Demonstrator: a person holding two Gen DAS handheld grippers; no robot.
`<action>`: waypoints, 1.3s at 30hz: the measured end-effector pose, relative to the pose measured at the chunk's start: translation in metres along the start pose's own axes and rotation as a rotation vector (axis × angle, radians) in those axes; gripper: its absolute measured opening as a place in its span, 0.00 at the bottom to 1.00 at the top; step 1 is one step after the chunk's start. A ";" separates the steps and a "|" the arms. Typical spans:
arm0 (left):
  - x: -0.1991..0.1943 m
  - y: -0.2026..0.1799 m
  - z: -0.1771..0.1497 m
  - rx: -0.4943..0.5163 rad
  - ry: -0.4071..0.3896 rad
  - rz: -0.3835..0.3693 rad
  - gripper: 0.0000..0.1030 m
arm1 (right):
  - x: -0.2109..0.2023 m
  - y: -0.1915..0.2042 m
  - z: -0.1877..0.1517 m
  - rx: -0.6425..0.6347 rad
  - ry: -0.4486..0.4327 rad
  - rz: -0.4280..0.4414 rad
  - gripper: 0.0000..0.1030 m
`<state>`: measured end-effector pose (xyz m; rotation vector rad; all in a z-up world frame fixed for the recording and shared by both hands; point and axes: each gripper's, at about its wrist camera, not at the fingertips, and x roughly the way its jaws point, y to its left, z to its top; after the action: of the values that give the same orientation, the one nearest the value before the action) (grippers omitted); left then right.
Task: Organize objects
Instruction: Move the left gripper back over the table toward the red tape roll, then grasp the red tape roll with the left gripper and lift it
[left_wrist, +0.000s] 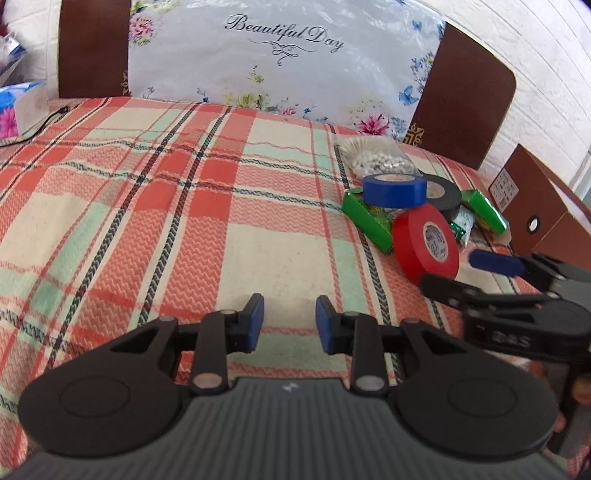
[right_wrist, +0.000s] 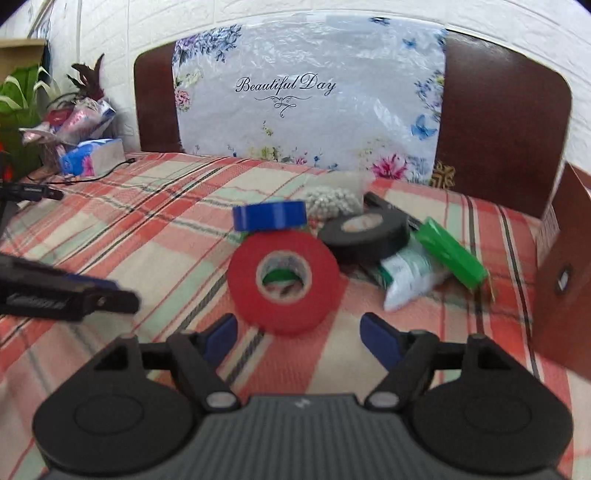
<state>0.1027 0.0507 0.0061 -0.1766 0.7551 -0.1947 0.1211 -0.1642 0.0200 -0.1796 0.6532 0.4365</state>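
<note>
Red tape roll (right_wrist: 283, 281) stood on edge on plaid cloth (left_wrist: 147, 206), blue roll (right_wrist: 269, 215) just behind it, black roll (right_wrist: 365, 236) beside, right gripper (right_wrist: 299, 334) jaws wide apart and empty just before it, left gripper (left_wrist: 289, 325) parted, empty.

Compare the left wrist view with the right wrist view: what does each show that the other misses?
Only the left wrist view shows the left hand-held gripper open over bare plaid cloth.

Only the right wrist view shows the potted plant, the wrapped packets beside it, and the right hand-held gripper open just short of the red tape roll.

Both show the blue tape roll, black tape roll, green boxes, bead bag, tissue box and brown cardboard box.
</note>
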 end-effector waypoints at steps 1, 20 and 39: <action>-0.001 0.001 0.000 -0.007 0.003 -0.003 0.32 | 0.009 0.002 0.005 -0.014 0.001 -0.001 0.79; -0.024 -0.138 -0.034 0.277 0.227 -0.345 0.32 | -0.132 -0.020 -0.108 -0.029 0.026 -0.040 0.81; -0.029 -0.212 -0.016 0.384 0.197 -0.174 0.20 | -0.130 -0.045 -0.096 0.022 -0.058 0.002 0.71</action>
<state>0.0475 -0.1493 0.0625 0.1447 0.8834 -0.5227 -0.0033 -0.2762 0.0271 -0.1450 0.6009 0.4345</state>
